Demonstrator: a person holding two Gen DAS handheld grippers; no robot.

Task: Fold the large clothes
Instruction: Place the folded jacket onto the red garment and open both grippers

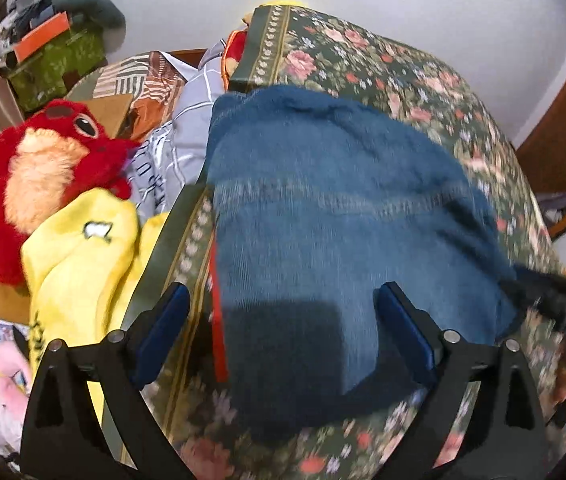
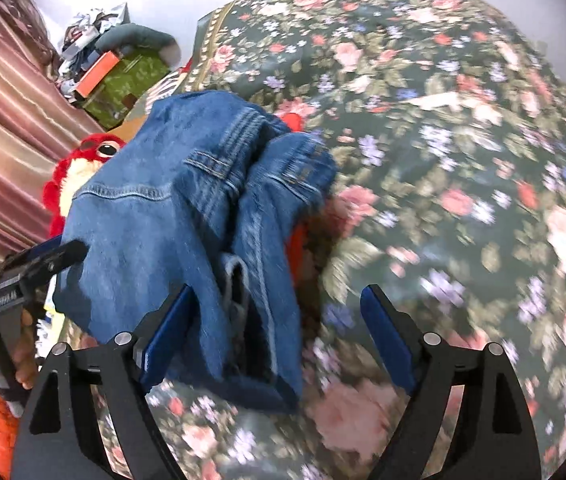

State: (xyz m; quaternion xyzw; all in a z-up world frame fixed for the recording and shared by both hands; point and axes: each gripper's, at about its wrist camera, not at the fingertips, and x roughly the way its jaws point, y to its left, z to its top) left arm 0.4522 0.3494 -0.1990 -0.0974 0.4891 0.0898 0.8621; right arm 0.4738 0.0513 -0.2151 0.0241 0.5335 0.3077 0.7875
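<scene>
Folded blue jeans [image 1: 343, 200] lie in a thick bundle on a dark floral bedspread [image 1: 403, 80]. My left gripper [image 1: 283, 292] is open above their near edge, its left finger over the bedspread border and its right finger over the denim. In the right wrist view the jeans [image 2: 155, 208] show waistband, belt loop and pocket seams. My right gripper [image 2: 277, 292] is open around the bundle's near right corner; the denim lies against the left finger, and the right finger stands apart over the bedspread [image 2: 443, 160]. The left gripper [image 2: 55, 256] shows at the bundle's left side.
A red plush toy [image 1: 43, 160] and a yellow plush [image 1: 79, 260] crowd the bed's left edge, with grey bedding [image 1: 187, 132] behind. A green box [image 1: 55, 68] with clutter stands at the back left. An orange-red strip [image 1: 217, 320] peeks from under the jeans. A hand [image 2: 23, 352] holds the left gripper.
</scene>
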